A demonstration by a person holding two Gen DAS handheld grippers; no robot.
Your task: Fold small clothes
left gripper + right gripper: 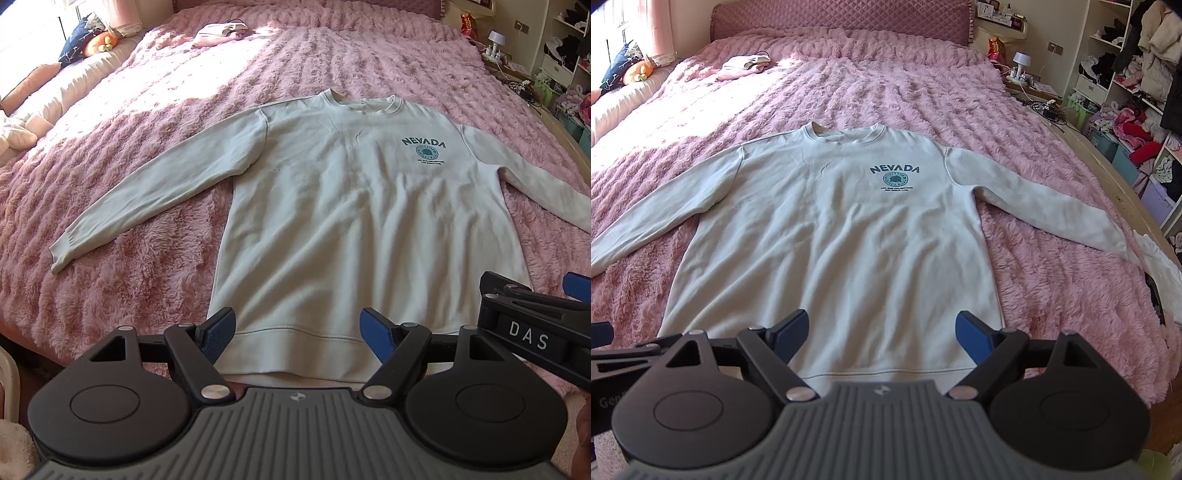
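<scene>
A pale grey-green sweatshirt (332, 221) with a dark "NEVADA" print lies flat and face up on the pink fluffy bedspread (147, 110), both sleeves spread outward. It also shows in the right wrist view (834, 251). My left gripper (299, 332) is open and empty, held above the hem near its left side. My right gripper (882, 336) is open and empty above the hem's middle-right part. The right gripper also shows at the right edge of the left wrist view (532, 314).
A small folded pink and white garment (746, 64) lies far up the bed. Cushions (88, 40) sit along the window side at left. A bedside table with a lamp (1021, 62) and cluttered shelves (1137, 92) stand at right.
</scene>
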